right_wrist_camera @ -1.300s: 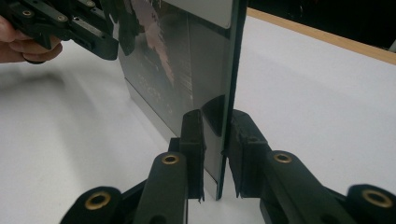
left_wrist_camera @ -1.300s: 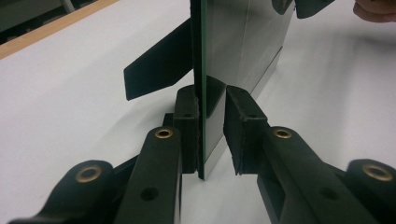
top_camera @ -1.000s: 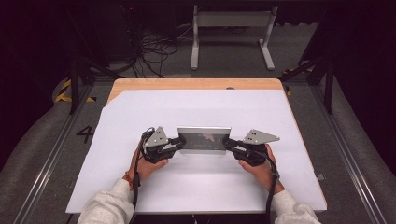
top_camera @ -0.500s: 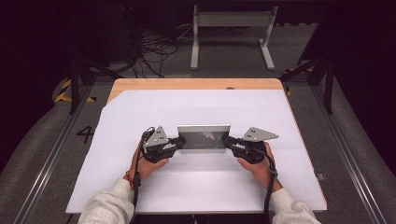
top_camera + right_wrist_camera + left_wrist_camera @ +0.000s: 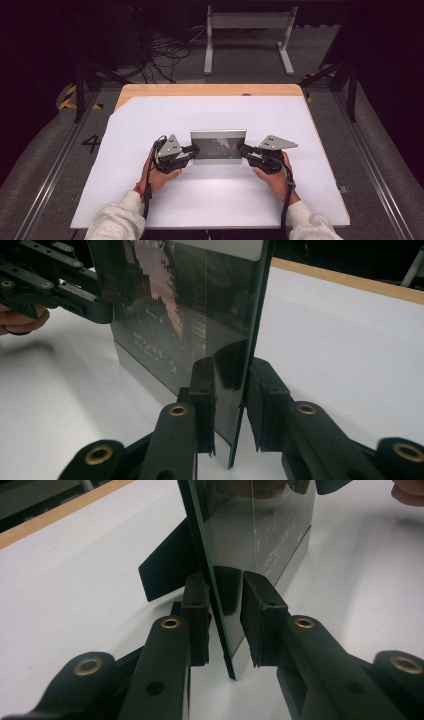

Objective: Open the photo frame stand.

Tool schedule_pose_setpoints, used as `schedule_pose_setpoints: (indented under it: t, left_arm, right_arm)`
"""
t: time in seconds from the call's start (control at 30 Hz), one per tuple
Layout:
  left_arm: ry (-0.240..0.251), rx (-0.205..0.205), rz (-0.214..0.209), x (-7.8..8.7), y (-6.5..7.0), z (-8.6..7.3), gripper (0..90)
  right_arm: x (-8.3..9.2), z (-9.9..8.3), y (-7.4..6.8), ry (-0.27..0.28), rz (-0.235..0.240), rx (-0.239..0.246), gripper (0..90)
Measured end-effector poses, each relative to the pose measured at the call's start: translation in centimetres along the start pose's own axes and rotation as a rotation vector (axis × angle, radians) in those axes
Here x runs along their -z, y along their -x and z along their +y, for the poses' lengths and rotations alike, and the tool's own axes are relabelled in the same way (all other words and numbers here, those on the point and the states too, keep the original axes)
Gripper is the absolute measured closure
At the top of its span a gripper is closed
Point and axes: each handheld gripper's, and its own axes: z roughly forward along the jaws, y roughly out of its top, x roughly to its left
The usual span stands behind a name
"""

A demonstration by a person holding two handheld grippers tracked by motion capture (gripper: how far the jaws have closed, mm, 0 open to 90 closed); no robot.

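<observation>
Mostly white sheet [image 5: 215, 200] over wood table [image 5: 210, 89]; dark room, grey floor [image 5: 45, 150].

I am sitting in what looks like a lab or recording studio, not a home. I am working at a wooden bench [image 5: 210, 90] covered by a plain white sheet [image 5: 210, 195], ringed by darkness. Aluminium rails [image 5: 45, 180] are running along the grey floor [image 5: 380, 165] on both sides, a painted number 4 [image 5: 91, 143] and yellow-black hazard tape [image 5: 67, 97] are marking it, loose cables [image 5: 165, 55] are trailing behind, and a grey metal stand [image 5: 247, 22] is waiting beyond.
</observation>
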Motion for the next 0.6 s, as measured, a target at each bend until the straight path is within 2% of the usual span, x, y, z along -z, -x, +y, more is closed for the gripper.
schedule_pose_setpoints:
  t: [0.23, 0.4, 0.53, 0.6]
  left_arm:
    - [-0.002, 0.0, 0.002, -0.1, -0.02, -0.04, 73.3]
    - [-0.007, -0.013, 0.019, -0.24, 0.05, 0.01, 71.9]
    - [-0.02, -0.002, 0.024, -0.61, 0.03, -0.1, 70.5]
    - [-0.024, -0.009, 0.031, -0.68, 0.05, -0.06, 69.8]
  right_arm:
    - [-0.07, -0.04, 0.05, 0.0, -0.001, -0.006, 74.8]
    - [-0.18, -0.06, 0.1, 0.001, -0.006, -0.01, 74.4]
    - [-0.64, -0.22, -0.07, -0.019, -0.029, -0.015, 72.9]
    - [-0.7, -0.27, -0.03, -0.025, -0.031, -0.015, 73.1]
